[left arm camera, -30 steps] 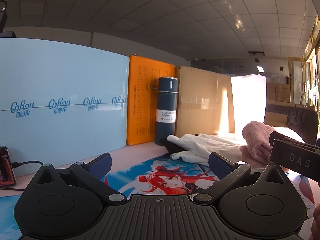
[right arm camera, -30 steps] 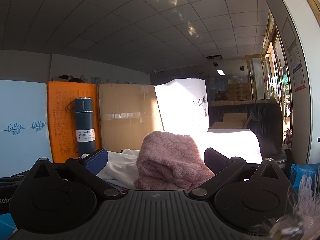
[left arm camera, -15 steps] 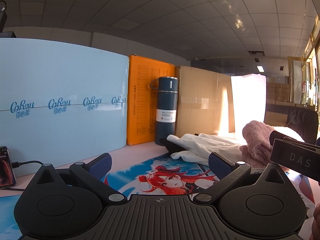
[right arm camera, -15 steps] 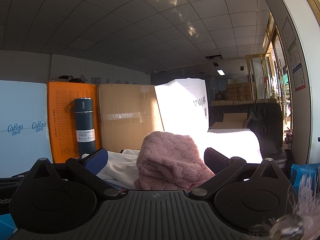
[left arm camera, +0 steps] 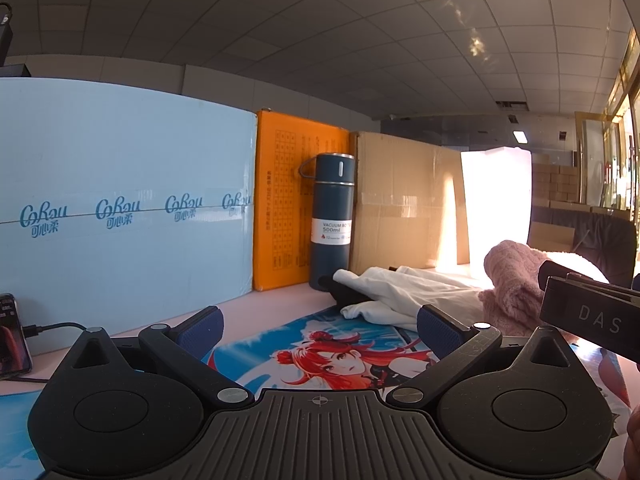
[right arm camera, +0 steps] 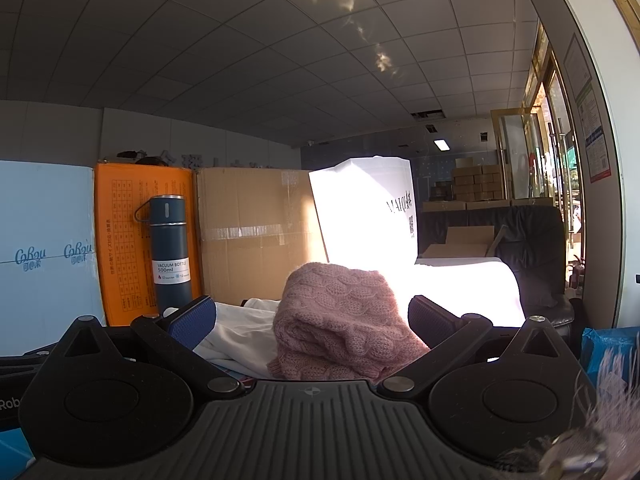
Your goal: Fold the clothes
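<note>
A pink knitted garment (right arm camera: 344,320) lies bunched on the table, straight ahead of my right gripper (right arm camera: 312,316), which is open and empty, its blue-padded fingers apart on either side of the knit without touching it. A crumpled white garment (left arm camera: 404,292) lies to the left of the knit, over something black; it also shows in the right wrist view (right arm camera: 240,332). My left gripper (left arm camera: 320,328) is open and empty, low over an anime-print mat (left arm camera: 340,356). The pink knit (left arm camera: 516,280) shows at the right of the left wrist view, beside the body of the right gripper (left arm camera: 592,316).
A dark blue vacuum bottle (left arm camera: 332,220) stands upright at the back, against an orange box (left arm camera: 288,200) and a cardboard box (left arm camera: 408,200). A light blue box (left arm camera: 120,208) walls the left. A white paper bag (right arm camera: 368,216) stands behind the knit. A phone with cable (left arm camera: 12,336) lies far left.
</note>
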A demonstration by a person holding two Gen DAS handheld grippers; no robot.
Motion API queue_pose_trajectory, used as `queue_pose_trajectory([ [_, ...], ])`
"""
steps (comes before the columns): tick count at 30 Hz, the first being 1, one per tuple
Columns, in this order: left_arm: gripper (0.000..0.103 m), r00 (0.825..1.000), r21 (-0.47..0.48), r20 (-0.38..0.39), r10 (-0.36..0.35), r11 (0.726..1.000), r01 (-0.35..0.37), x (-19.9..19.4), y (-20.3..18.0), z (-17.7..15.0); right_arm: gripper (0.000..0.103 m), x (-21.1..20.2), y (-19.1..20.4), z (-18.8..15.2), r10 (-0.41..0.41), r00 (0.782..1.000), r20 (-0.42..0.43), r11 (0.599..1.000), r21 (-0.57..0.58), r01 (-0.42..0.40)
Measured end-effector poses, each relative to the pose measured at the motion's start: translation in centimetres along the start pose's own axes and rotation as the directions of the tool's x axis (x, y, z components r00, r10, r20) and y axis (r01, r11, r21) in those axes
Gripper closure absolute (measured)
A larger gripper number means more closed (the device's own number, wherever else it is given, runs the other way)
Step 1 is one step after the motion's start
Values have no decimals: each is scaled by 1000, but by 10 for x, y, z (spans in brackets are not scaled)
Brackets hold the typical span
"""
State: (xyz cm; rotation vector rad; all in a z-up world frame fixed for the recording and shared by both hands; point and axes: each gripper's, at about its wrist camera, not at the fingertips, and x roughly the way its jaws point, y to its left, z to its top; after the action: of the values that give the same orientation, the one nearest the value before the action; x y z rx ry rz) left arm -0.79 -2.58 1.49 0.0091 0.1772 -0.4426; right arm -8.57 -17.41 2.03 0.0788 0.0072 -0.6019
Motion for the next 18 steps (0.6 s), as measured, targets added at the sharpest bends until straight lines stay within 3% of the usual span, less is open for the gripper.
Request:
queue_pose_trajectory([
  [18, 0, 1000, 1, -1, 1, 1000, -1, 1, -1, 0, 0, -1, 0, 0, -3, 1000, -2, 1000, -1, 3],
])
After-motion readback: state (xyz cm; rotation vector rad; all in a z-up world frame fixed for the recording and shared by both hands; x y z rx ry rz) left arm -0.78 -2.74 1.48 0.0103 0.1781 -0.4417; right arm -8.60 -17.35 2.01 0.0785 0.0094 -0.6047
